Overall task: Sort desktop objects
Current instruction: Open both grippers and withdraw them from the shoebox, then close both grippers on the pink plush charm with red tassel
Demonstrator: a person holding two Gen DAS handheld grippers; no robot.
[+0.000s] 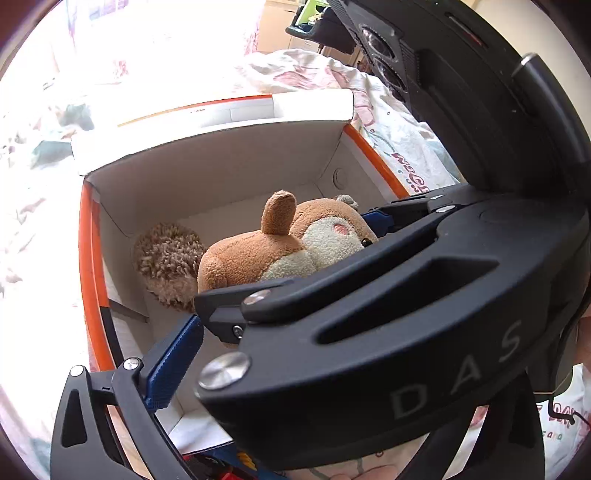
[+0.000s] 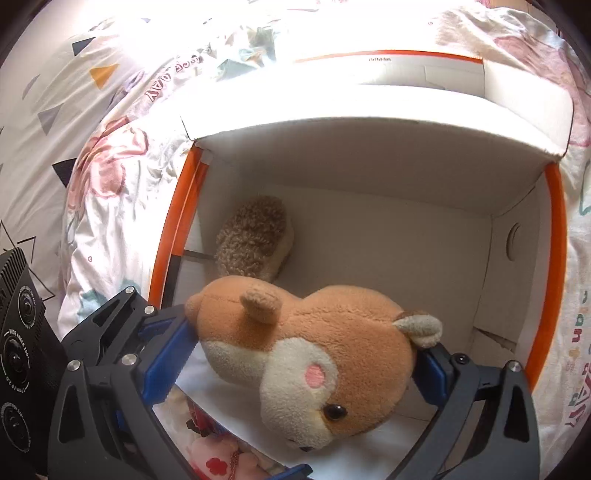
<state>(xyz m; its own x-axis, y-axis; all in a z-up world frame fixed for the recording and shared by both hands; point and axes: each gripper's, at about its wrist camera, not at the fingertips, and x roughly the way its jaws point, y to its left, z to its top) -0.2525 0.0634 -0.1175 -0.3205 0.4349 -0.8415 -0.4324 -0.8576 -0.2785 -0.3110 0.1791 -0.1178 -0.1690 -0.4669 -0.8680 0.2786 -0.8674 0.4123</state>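
Note:
A brown and cream plush hamster [image 2: 314, 350] lies on its side inside an open white cardboard box with orange edges [image 2: 554, 258]. My right gripper [image 2: 299, 365] is open, with its blue pads [image 2: 166, 362] wide on either side of the toy, at its rump and its head. A shaggy plush hedgehog [image 2: 255, 236] rests behind it against the left wall. In the left wrist view the right gripper's black body [image 1: 388, 325] covers much of the hamster [image 1: 258, 258]. Only the left blue pad [image 1: 173, 365] of my left gripper shows, apart from the toy; its other finger is hidden.
The box [image 1: 86, 258] sits on a rumpled floral bedsheet [image 2: 110, 184], its lid flap [image 2: 406, 107] folded back at the far side. Pink and red items [image 2: 221, 461] lie below the near wall. A dark chair [image 1: 325, 26] stands far behind.

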